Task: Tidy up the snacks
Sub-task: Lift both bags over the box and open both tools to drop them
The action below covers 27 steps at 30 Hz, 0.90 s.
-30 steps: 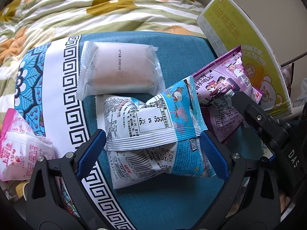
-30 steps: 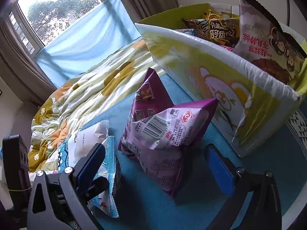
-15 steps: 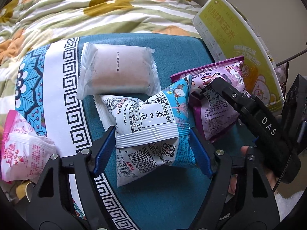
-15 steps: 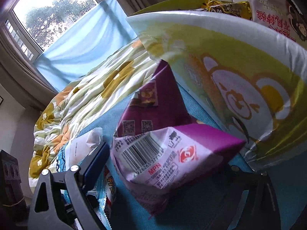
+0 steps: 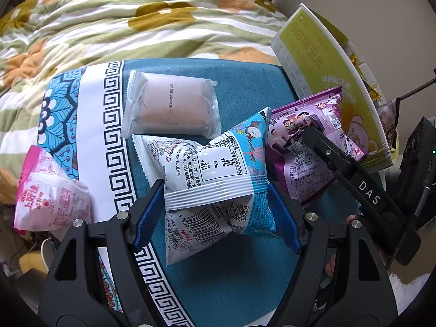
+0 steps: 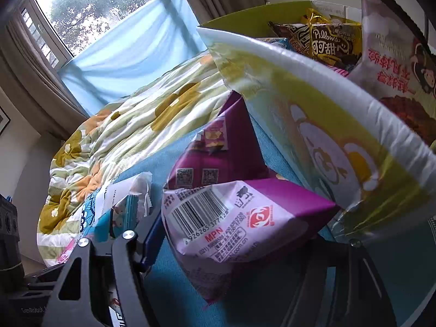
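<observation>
My left gripper (image 5: 215, 199) is shut on a blue and white snack bag (image 5: 212, 169); both blue pads press into its sides, and the bag hangs a little above the teal cloth (image 5: 245, 272). A purple snack bag (image 6: 234, 218) sits between my right gripper's (image 6: 245, 234) closing jaws. The left pad (image 6: 154, 231) presses its side, while the other pad is hidden under the bag. In the left wrist view the purple bag (image 5: 299, 147) lies right of the blue one, against the yellow-green snack box (image 5: 313, 54), with a finger (image 5: 327, 155) of the right gripper over it.
The box (image 6: 327, 136) holds several snack bags, among them a gold Pillows pack (image 6: 329, 43) and a monkey-print bag (image 6: 395, 54). A white-wrapped cake (image 5: 170, 109) and a pink packet (image 5: 49, 193) lie on the patterned cloth. A flowered quilt (image 5: 136, 19) lies behind.
Both grippers have closed onto their bags. The left one has lifted the blue bag slightly. The right one moved in around the purple bag beside the box.
</observation>
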{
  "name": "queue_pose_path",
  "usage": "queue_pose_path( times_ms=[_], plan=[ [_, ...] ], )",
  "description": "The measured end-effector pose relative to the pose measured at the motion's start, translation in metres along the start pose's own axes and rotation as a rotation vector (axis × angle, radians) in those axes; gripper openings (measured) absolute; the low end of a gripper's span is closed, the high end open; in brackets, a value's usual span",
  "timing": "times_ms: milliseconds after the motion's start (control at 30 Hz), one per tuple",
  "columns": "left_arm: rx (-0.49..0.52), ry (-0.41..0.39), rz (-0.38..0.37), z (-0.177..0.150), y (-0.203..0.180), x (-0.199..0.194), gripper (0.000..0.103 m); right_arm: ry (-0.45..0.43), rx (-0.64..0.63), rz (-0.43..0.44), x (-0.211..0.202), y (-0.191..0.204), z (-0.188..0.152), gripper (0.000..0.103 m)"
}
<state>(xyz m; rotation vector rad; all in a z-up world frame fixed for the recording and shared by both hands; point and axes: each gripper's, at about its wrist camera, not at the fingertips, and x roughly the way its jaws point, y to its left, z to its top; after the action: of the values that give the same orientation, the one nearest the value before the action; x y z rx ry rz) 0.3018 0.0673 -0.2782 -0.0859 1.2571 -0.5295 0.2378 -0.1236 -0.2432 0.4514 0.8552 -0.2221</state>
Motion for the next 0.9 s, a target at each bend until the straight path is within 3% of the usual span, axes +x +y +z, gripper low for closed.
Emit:
queue_pose_path(
  times_ms=[500,700,900],
  plan=[
    [0.002,-0.146,0.042,0.014,-0.039,-0.091,0.072,-0.072,-0.148,0.049,-0.084,0.023,0.033,0.066],
    [0.045,-0.227,0.039,0.045,-0.08,-0.124,0.072,-0.152,-0.226,0.063,-0.135,0.029,0.073,0.066],
    [0.088,-0.293,0.03,0.082,-0.144,-0.128,0.072,-0.226,-0.258,0.04,-0.168,0.0,0.132,0.066]
  ],
)
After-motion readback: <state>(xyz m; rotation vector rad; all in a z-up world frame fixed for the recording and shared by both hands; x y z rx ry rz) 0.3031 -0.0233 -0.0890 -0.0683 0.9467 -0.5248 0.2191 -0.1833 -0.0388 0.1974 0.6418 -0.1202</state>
